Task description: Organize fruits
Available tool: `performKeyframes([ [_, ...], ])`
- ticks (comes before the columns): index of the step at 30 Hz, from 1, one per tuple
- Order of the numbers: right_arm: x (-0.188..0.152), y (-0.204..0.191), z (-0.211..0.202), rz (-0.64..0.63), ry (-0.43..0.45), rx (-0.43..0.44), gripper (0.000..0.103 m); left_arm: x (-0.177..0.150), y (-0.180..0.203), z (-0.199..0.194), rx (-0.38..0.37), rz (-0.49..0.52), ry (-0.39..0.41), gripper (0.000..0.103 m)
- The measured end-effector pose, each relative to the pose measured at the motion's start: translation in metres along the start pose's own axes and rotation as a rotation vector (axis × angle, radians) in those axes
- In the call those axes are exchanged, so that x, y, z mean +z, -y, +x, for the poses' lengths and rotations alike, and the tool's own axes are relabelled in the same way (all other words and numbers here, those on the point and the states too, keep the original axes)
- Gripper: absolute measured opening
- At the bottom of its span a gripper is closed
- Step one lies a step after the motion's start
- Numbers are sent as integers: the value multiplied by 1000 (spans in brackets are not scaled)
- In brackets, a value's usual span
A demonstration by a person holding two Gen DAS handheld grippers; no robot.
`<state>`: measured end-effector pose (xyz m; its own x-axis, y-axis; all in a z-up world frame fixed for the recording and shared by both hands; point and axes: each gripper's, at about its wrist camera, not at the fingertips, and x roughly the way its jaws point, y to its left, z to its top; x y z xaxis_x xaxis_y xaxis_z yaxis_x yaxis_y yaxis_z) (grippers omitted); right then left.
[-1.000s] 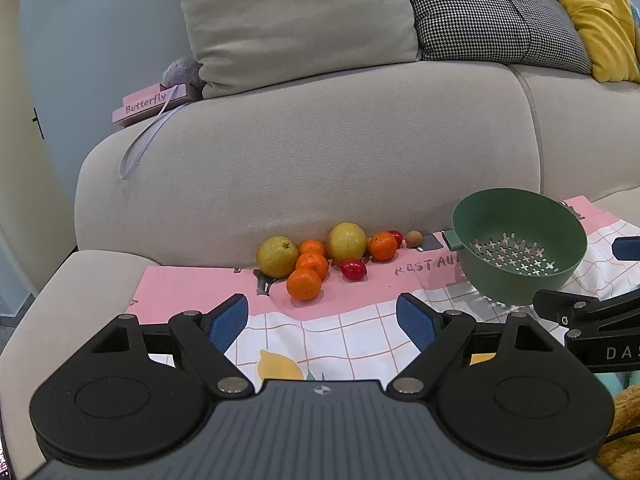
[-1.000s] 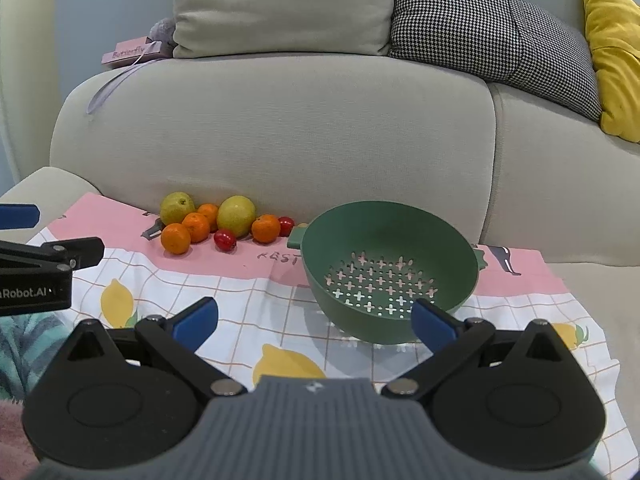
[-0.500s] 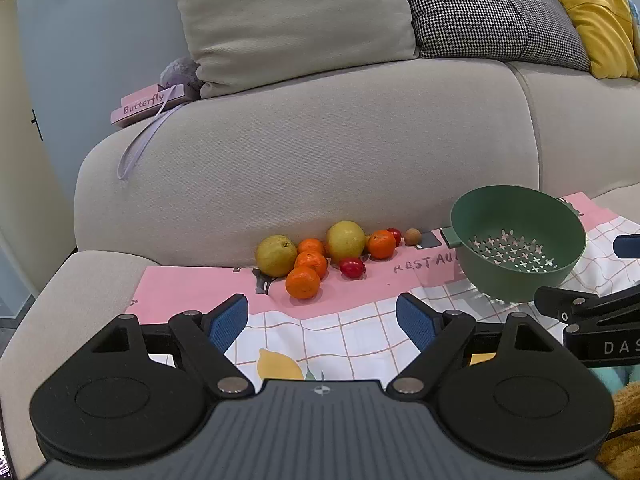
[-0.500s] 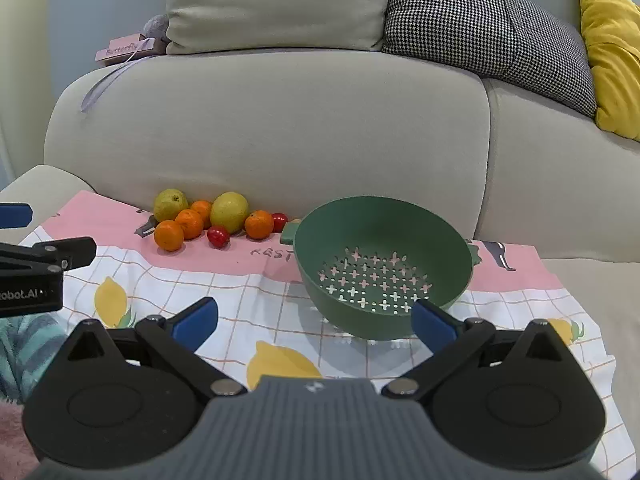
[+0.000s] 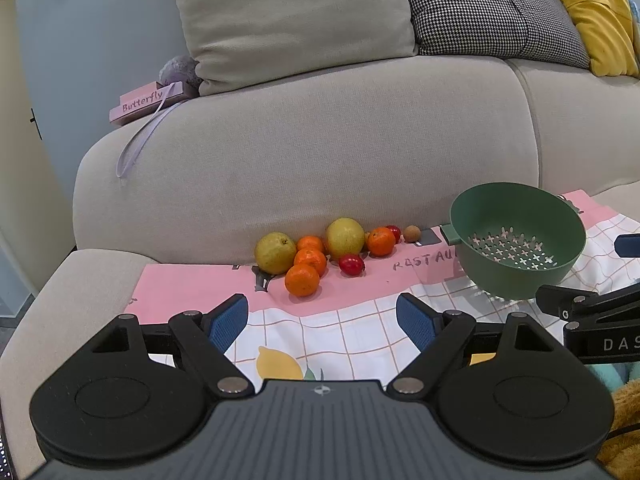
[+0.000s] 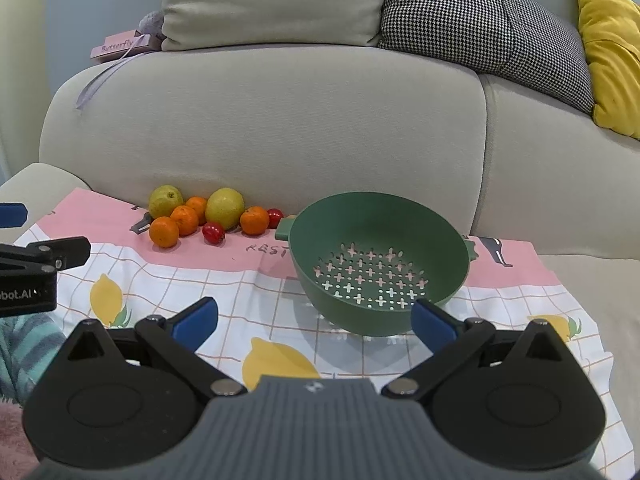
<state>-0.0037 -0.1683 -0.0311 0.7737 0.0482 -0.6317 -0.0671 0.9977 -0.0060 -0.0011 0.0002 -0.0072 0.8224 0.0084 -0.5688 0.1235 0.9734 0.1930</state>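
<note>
A cluster of fruit lies on the pink edge of a printed cloth [image 5: 340, 332] against the sofa back: two yellow-green lemons [image 5: 275, 252], several small oranges [image 5: 302, 279], two red fruits [image 5: 351, 264] and a small brown one [image 5: 411, 233]. The cluster also shows in the right wrist view [image 6: 165, 232]. An empty green colander [image 5: 516, 240] [image 6: 376, 260] sits to its right. My left gripper [image 5: 322, 320] is open and empty, short of the fruit. My right gripper [image 6: 314, 318] is open and empty, just before the colander.
The cloth [image 6: 224, 292] covers a beige sofa seat. Cushions line the backrest: beige [image 5: 288, 16], houndstooth [image 5: 492, 20], yellow [image 5: 596, 12]. A pink "Butterfly" box [image 5: 148, 102] with a ribbon rests on the sofa back. A teal striped fabric [image 6: 20, 344] lies at the left.
Both views have shifted slightly; the fruit and colander sit a little further off. Both grippers stay open and empty.
</note>
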Motion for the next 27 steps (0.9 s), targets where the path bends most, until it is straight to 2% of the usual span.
performKeyframes([
  [20,-1,-1,1,2,-10,-9,99,-2,0,1,0,-6,-9,98],
  [27,-4,1,1,20,-5,28,99,-4,-1,2,-7,-22,-23,98],
])
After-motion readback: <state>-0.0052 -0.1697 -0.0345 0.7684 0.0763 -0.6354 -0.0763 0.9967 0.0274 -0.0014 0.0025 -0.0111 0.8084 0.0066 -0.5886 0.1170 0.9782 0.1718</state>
